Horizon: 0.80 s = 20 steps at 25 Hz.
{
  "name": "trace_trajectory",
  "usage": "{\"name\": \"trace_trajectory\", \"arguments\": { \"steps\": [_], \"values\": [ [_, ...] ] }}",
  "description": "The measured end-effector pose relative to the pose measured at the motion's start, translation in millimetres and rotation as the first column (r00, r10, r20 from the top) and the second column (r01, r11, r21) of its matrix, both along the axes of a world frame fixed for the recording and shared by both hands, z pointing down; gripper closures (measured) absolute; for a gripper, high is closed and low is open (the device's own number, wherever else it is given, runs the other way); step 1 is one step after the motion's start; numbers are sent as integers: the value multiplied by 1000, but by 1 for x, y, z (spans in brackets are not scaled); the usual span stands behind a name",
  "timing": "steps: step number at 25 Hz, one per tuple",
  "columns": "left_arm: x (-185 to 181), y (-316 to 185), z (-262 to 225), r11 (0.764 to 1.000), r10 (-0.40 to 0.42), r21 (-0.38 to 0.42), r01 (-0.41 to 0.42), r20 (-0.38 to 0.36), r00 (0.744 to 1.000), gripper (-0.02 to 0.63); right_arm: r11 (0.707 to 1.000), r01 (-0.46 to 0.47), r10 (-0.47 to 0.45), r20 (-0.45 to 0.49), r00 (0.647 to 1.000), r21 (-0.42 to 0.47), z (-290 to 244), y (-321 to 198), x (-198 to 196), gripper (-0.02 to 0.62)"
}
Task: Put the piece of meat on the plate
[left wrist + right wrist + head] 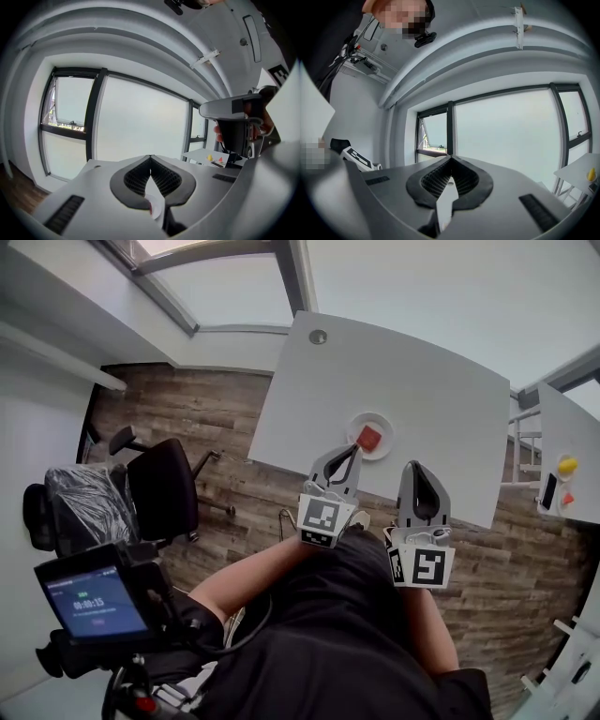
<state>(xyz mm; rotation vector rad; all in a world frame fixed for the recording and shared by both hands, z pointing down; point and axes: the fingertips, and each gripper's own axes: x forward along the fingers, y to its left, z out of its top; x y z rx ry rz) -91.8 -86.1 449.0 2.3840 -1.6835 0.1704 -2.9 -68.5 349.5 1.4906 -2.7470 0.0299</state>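
White table: meat on plate, one o'clock of our nearer left hand-held gripper; both clenched, empty.

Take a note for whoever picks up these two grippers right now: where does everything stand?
Left gripper: shut, empty, tip by the plate's near edge.
Right gripper: shut, empty, beside the left one at the table's near side.
Piece of meat: red, lying on the white plate.
Done: meat is on the plate.
Left: apparently nothing; just draw both grippers clear.
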Motion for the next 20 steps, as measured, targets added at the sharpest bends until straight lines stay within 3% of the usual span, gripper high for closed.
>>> {"name": "trace_trajectory", "arguments": {
  "steps": [4, 9, 20],
  "values": [
    [-7, 8, -23, 999, 1, 35, -1, 7, 1000, 600, 1000, 10, -10, -8, 1000, 13, -4, 0, -10, 589],
    [-25, 15, -61, 977, -67, 202, 68, -14, 998, 600, 1000, 19, -19, -11, 1000, 23, -7, 2, -19, 589],
    [-40, 39, -94, 955, -77, 284, 83, -33, 997, 600, 998, 46, -45, -39, 998, 35, -8, 17, -43, 589]
  ]
}}
